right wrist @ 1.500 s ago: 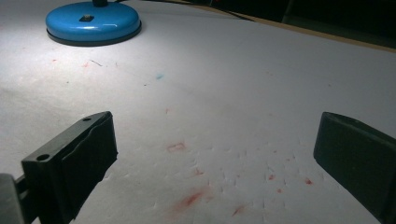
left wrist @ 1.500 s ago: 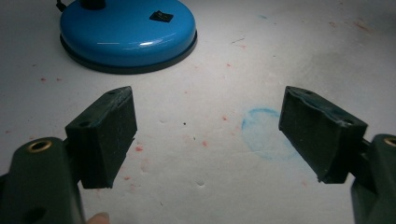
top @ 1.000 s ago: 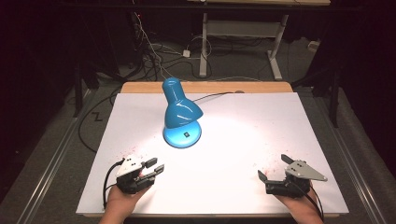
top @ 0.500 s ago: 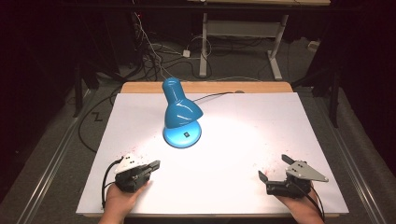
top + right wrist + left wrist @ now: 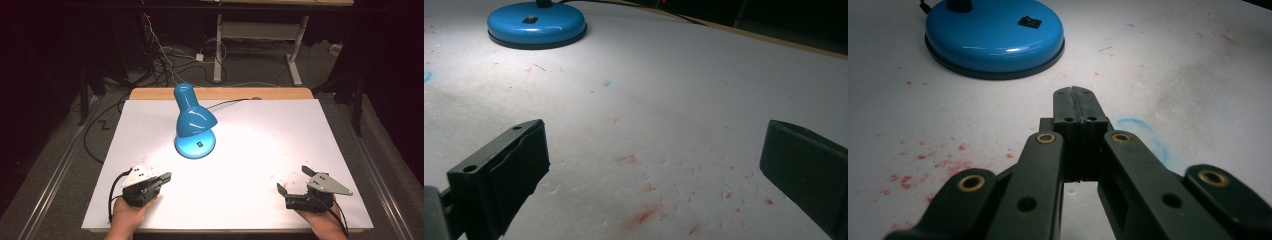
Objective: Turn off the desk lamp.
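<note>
A blue lamp (image 5: 194, 120) stands lit on the far middle of the counter (image 5: 260, 150), its shade tipped down so the light falls on the white sheet just in front of its round base (image 5: 994, 37). A small black switch (image 5: 1029, 21) sits on top of that base, on the side facing the person, which makes it the likely thing to be pressed.

The left gripper (image 5: 165, 177) rests low at the near left, held in the person's hand (image 5: 129, 212), its fingers (image 5: 1068, 107) pressed flat together with nothing between them. Closed like that, they form one blunt tip, and they aim toward the lamp base, which lies near but apart, ahead and a little to the left in the left gripper view.

The right gripper (image 5: 295, 179) sits at the near right, well apart from the lamp, its fingers (image 5: 506, 165) spread wide and empty over bare sheet. It looks parked, leaving the work to the left side.
</note>
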The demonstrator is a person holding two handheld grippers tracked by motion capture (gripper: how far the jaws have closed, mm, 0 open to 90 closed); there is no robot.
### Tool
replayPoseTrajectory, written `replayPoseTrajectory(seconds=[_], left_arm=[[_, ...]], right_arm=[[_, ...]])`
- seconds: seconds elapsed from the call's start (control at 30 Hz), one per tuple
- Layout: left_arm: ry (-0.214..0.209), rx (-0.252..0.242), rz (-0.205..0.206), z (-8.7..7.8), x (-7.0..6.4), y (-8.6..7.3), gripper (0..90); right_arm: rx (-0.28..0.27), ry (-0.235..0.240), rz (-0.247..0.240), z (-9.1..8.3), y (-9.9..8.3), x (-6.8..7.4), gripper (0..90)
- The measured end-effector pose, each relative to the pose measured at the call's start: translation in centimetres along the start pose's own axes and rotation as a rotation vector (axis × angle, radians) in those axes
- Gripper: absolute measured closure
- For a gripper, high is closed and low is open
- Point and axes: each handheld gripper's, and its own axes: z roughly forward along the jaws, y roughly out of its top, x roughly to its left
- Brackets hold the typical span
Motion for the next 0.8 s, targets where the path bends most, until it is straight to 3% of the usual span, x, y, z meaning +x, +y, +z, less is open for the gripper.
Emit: replayPoseTrajectory(seconds=[0.07,0.17,0.3,0.37,0.53,0.63,0.8], left_arm=[[-0.002,0.005,-0.014,0.0,0.1,0.3,87.8],[0.004,0.049,-0.049,0.3,0.4,1.2,87.6],[0.004,0.014,-0.032,0.5,0.3,2.4,87.7],[0.013,0.004,0.021,0.7,0.0,3.0,87.8],[0.005,-0.004,0.054,1.7,-0.4,4.0,87.8],[-0.012,-0.004,0.034,2.2,-0.4,4.4,87.8],[-0.022,-0.01,0.039,3.1,-0.6,4.6,87.8]], right_arm=[[-0.001,0.0,-0.001,0.0,0.0,0.0,0.4],[0.0,0.005,0.0,0.1,0.0,0.1,0.4],[0.001,0.002,0.002,0.1,0.0,0.1,0.4],[-0.005,0.002,-0.002,0.1,0.1,0.1,0.4],[-0.005,0.006,0.002,0.2,0.1,0.1,0.4],[-0.004,0.007,0.003,0.2,0.1,0.1,0.4],[-0.004,0.005,0.002,0.2,0.0,0.2,0.4]])
